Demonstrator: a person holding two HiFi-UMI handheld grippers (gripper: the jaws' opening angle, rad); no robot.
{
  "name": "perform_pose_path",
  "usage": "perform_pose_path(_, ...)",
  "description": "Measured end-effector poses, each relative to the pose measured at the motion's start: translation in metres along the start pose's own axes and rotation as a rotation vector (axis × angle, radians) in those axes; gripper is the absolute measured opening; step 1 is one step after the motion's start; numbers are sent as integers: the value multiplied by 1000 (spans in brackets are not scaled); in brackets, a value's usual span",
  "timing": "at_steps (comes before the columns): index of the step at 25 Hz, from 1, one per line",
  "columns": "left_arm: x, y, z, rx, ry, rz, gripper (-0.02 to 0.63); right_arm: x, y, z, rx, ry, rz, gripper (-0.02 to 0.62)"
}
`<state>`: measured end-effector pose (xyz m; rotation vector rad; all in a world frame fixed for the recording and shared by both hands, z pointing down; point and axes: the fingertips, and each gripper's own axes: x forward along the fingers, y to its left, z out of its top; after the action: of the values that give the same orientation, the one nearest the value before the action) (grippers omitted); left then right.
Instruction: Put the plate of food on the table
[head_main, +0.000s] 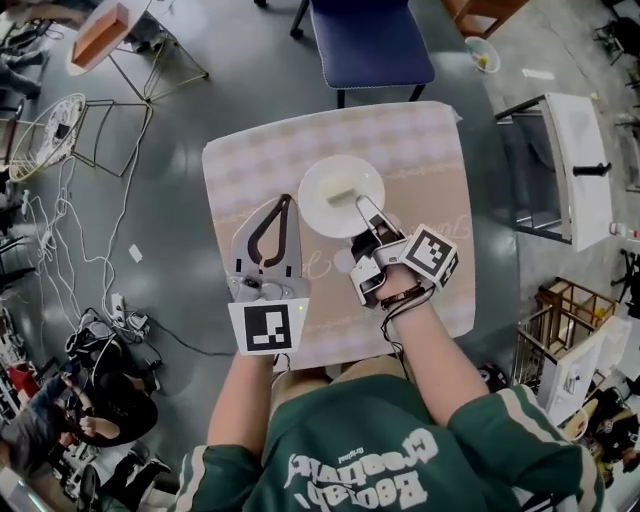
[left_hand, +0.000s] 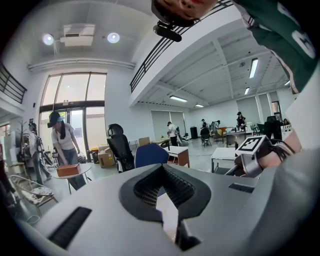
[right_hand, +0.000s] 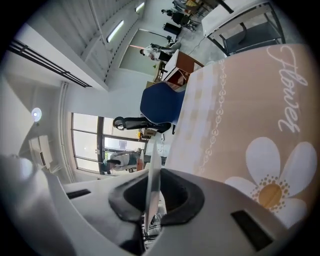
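A white plate (head_main: 322, 182) with a pale piece of food (head_main: 345, 192) is over the middle of the square table (head_main: 430, 160), which wears a beige flowered cloth (right_hand: 240, 115). My right gripper (head_main: 364, 206) is shut on the plate's near right rim. In the right gripper view the plate (right_hand: 151, 165) shows edge-on between the jaws. Whether the plate rests on the cloth I cannot tell. My left gripper (head_main: 285, 202) lies on the cloth to the plate's left, its curved jaws meeting at the tips with nothing between them (left_hand: 165, 172).
A blue chair (head_main: 370, 40) stands at the table's far side. On the floor at left are a wire stool (head_main: 60, 125), a small round table with an orange box (head_main: 100, 32) and cables (head_main: 60, 250). A white cabinet (head_main: 575, 165) and wooden crate (head_main: 570, 305) stand at right.
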<state>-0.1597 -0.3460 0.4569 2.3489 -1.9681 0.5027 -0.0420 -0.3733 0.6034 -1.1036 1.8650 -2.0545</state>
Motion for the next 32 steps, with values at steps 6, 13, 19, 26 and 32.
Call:
perform_pose_path(6, 29, 7, -27, 4, 58, 8, 9, 46, -27, 10, 23, 20, -21, 32)
perform_pose_path(13, 41, 12, -37, -28, 74, 39, 9, 67, -47, 13, -2, 43, -65, 32)
perform_pose_path(19, 48, 13, -39, -51, 75, 44, 9, 74, -54, 15, 8, 30, -94, 32)
perform_pose_path(26, 50, 18, -40, -62, 63, 56, 9, 78, -63, 13, 64, 9, -177, 32)
perform_pose_path(32, 47, 17, -42, -81, 67, 59, 9, 79, -62, 11, -40, 19, -237, 178)
